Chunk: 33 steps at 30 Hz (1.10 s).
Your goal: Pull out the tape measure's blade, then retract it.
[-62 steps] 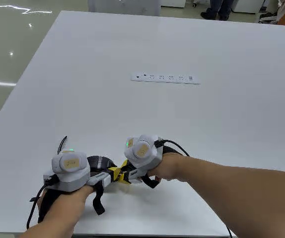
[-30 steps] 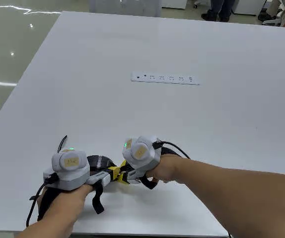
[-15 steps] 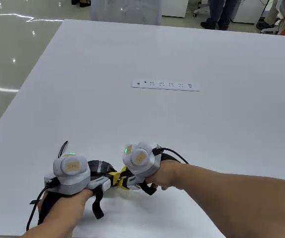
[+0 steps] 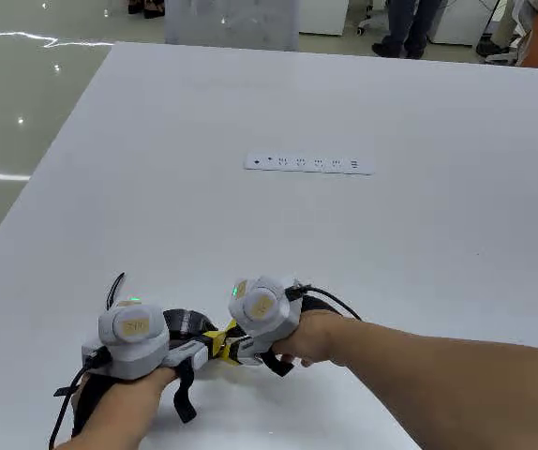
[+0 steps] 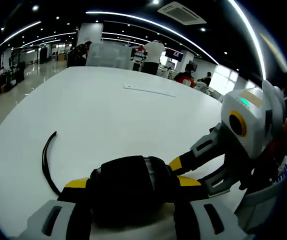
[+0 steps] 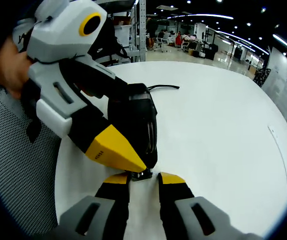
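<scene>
Okay, at the near table edge: left gripper (image 5: 132, 183) is clamped around the black round tape measure (image 5: 128, 172), gripping the case on both sides. Right gripper (image 6: 143, 178) meets it from the right, jaws pinched nearly together on the small metal end hook (image 6: 144, 174) at the case mouth. No blade is out yet, so I'd say the pull step is just starting. Next: keep the case steady and draw the right gripper straight off to the right without losing the pinch. A thin black cord (image 5: 46, 157) lies just left on the white table (image 4: 344, 244). Far side: white power strip (image 4: 308, 163), well apart.
</scene>
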Motion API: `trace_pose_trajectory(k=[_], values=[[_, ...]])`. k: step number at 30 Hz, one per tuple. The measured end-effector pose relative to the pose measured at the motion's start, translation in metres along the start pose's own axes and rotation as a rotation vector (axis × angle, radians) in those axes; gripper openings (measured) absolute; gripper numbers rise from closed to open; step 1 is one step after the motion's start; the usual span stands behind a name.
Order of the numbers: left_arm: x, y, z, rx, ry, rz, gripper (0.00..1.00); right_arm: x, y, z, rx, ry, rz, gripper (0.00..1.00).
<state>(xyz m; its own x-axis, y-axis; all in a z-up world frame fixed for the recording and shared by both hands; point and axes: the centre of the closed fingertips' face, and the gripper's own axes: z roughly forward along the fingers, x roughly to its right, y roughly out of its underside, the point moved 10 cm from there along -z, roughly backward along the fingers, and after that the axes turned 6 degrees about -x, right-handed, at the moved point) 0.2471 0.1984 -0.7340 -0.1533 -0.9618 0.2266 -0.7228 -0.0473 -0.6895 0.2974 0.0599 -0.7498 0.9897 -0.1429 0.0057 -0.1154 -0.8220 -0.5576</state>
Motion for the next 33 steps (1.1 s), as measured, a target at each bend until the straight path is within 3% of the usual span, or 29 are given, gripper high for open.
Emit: trace_pose_trajectory(k=[3, 5, 11, 13, 17, 20, 23, 26, 30, 33], values=[[0.000, 0.001, 0.000, -0.023, 0.000, 0.023, 0.64, -0.001, 0.009, -0.007, 0.020, 0.009, 0.021, 0.31], [-0.001, 0.002, -0.001, -0.073, -0.014, 0.020, 0.65, -0.001, 0.015, -0.016, 0.027, 0.022, 0.031, 0.31], [-0.011, -0.010, -0.014, -0.044, 0.012, 0.013, 0.69, 0.005, 0.032, -0.047, 0.073, 0.059, 0.072, 0.33], [-0.018, -0.015, -0.018, -0.048, 0.054, 0.033, 0.71, 0.007, 0.040, -0.058, 0.065, 0.081, 0.080, 0.33], [-0.023, -0.020, -0.026, -0.095, 0.245, 0.078, 0.82, 0.011, 0.051, -0.088, 0.111, 0.132, 0.118, 0.36], [-0.028, -0.027, -0.034, -0.066, 0.223, 0.189, 0.91, 0.010, 0.059, -0.106, 0.132, 0.167, 0.131, 0.37], [-0.033, -0.031, -0.040, -0.054, 0.220, 0.195, 1.00, 0.008, 0.069, -0.121, 0.134, 0.178, 0.144, 0.41], [-0.041, -0.032, -0.044, -0.055, 0.222, 0.196, 1.00, 0.004, 0.077, -0.134, 0.142, 0.198, 0.156, 0.48], [-0.052, -0.031, -0.053, -0.034, 0.194, 0.307, 1.00, -0.004, 0.091, -0.150, 0.154, 0.236, 0.207, 0.57], [-0.056, -0.026, -0.062, -0.034, 0.220, 0.323, 1.00, -0.009, 0.102, -0.160, 0.171, 0.259, 0.253, 0.68]])
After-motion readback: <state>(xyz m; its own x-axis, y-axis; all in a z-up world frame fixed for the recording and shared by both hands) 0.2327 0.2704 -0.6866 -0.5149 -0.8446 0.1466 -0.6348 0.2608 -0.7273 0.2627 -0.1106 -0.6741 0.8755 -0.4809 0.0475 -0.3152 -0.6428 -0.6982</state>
